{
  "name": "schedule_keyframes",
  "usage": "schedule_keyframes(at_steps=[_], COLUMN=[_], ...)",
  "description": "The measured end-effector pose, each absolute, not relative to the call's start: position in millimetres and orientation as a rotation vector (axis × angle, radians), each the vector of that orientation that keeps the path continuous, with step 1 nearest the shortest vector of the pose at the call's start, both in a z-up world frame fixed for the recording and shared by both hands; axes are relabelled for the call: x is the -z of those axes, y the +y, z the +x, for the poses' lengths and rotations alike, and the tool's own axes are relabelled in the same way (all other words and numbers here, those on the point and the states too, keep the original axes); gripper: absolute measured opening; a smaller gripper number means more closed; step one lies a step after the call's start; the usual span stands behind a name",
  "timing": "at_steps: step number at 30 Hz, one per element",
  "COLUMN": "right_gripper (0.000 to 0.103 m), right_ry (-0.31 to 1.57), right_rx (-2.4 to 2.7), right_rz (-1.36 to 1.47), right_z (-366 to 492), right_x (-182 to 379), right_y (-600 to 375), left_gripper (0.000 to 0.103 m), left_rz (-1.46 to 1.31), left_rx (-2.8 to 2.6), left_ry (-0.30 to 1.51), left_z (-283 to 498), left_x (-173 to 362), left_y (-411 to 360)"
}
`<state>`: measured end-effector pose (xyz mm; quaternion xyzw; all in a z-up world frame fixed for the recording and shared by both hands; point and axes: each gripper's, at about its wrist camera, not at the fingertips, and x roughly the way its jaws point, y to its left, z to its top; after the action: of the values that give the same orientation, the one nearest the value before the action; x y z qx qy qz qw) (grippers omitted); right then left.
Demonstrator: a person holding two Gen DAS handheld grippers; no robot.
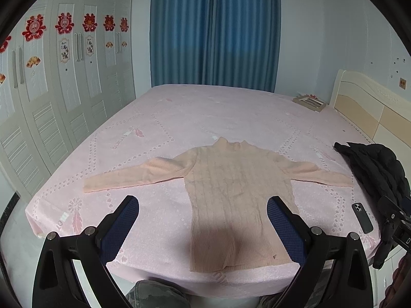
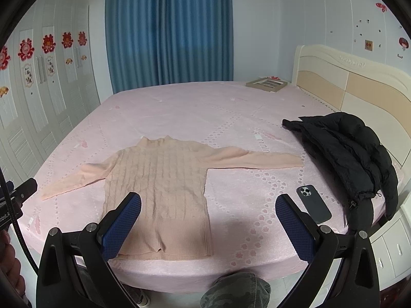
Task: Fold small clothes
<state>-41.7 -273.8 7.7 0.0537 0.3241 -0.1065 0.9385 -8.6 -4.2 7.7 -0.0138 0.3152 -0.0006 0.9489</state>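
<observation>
A small peach knit sweater point(image 1: 231, 195) lies flat on the pink bed point(image 1: 179, 118), collar away from me, both sleeves spread sideways, hem near the front edge. It also shows in the right wrist view point(image 2: 159, 184). My left gripper point(image 1: 203, 205) is open and empty, held above the bed's front edge over the sweater's lower left side. My right gripper point(image 2: 208, 202) is open and empty, above the sweater's lower right side. Part of the right gripper shows at the right edge of the left wrist view, and part of the left gripper at the left edge of the right wrist view.
A black puffer jacket point(image 2: 354, 159) lies on the bed's right side, by the right sleeve end. A dark phone point(image 2: 313, 204) lies beside it near the front edge. A flat box point(image 2: 267, 84) sits at the far right by the headboard point(image 2: 346, 82). Wardrobes point(image 1: 51, 102) stand left.
</observation>
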Motion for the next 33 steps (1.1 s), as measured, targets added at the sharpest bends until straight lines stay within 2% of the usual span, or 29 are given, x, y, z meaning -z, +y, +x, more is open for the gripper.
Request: schedule_keyframes(at_steps=[33], right_gripper=[0.102], right_ry=[0.657], right_rx=[0.204], right_rz=[0.102], right_z=[-54], right_x=[-15], right_y=[-273], left_gripper=[0.101], left_rz=[-0.032], left_rx=[-0.009], left_ry=[0.629], left_z=[-20], left_x=[-21], left_y=[2])
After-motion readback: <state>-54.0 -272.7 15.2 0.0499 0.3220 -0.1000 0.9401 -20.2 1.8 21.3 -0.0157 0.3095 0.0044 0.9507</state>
